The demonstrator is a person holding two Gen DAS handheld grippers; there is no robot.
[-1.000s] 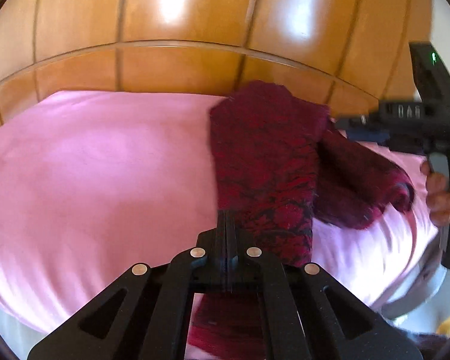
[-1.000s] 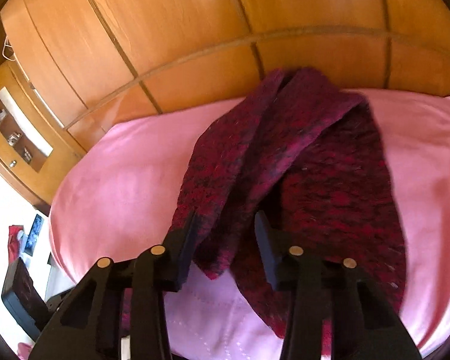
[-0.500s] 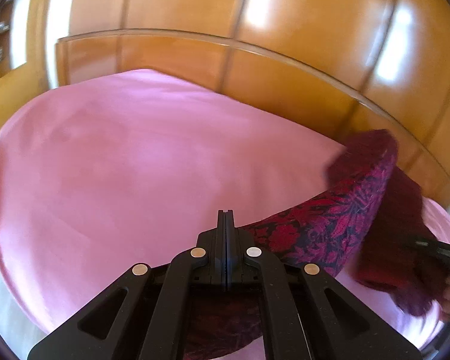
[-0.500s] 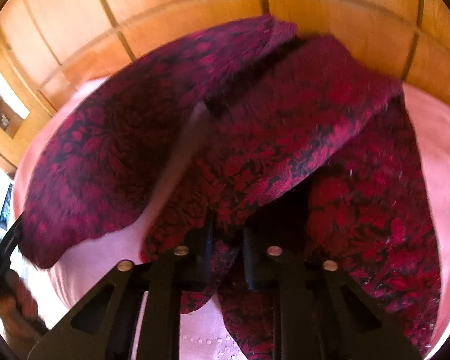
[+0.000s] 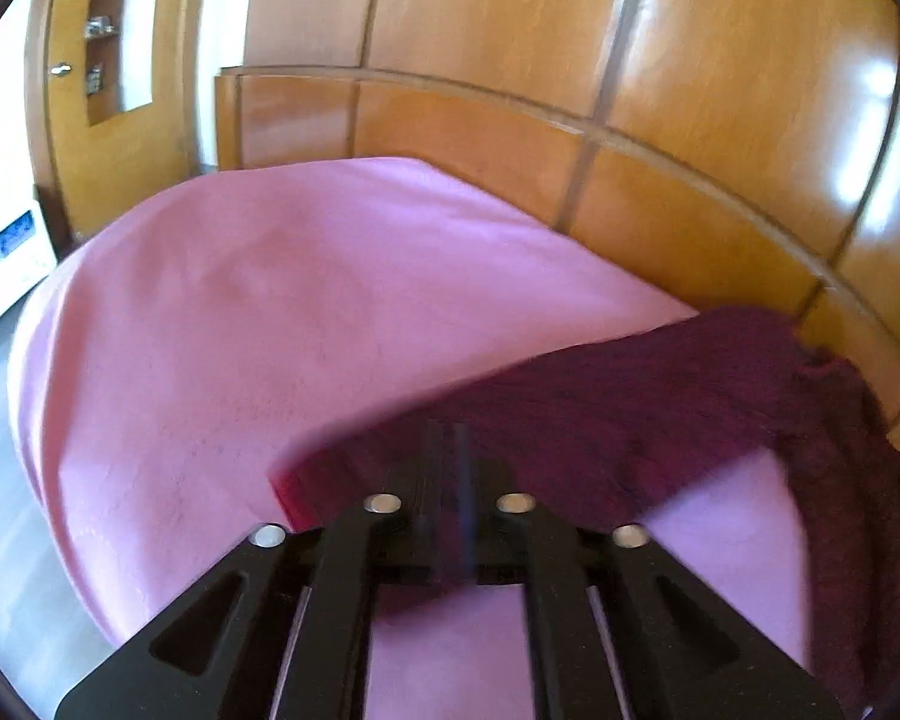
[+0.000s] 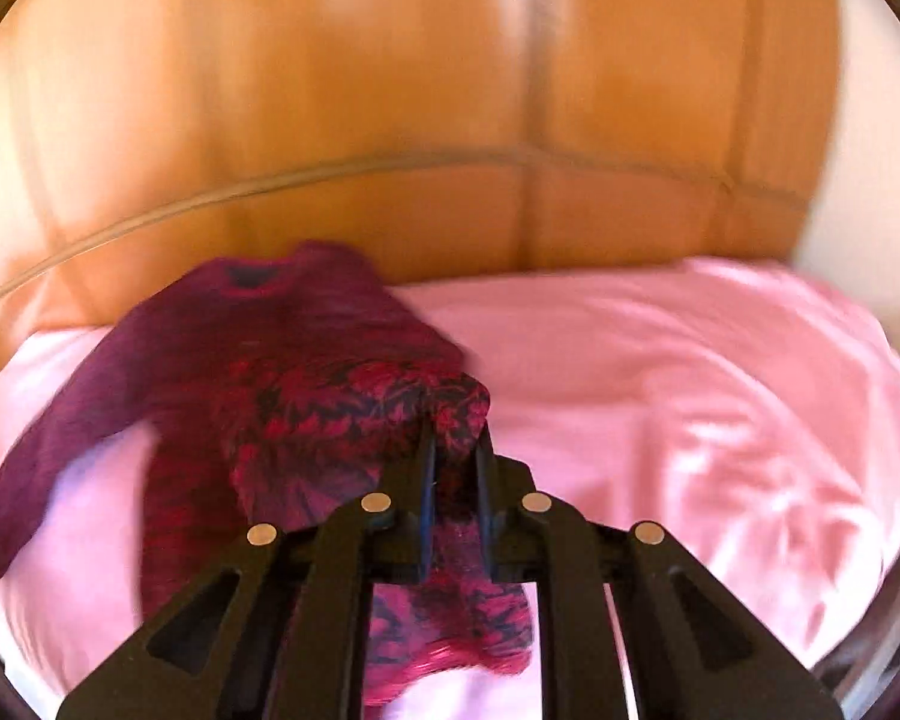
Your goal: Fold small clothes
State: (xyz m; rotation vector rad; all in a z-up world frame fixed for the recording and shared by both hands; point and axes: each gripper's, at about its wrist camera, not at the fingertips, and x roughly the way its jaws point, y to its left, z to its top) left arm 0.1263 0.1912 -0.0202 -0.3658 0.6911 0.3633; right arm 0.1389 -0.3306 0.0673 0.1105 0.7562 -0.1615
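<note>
A dark red patterned knit sweater (image 6: 258,372) lies spread on the pink bed sheet (image 6: 660,360), its neckline toward the wooden headboard. My right gripper (image 6: 453,450) is shut on a bunched fold of the sweater's right side, held a little above the sheet. In the left wrist view a sleeve of the sweater (image 5: 630,396) stretches from the right toward my left gripper (image 5: 447,456), which is shut on the sleeve's end. The image is motion-blurred.
The wooden headboard (image 5: 570,168) and panelled wall (image 6: 390,90) stand close behind the bed. The bed's left edge (image 5: 36,420) drops to the floor. A wooden door with a shelf niche (image 5: 108,30) is at far left.
Both grippers pulled apart, spreading the sweater flat with the sleeve drawn out to the left. The right gripper closed on the sweater's right side. The left wrist view swung left.
</note>
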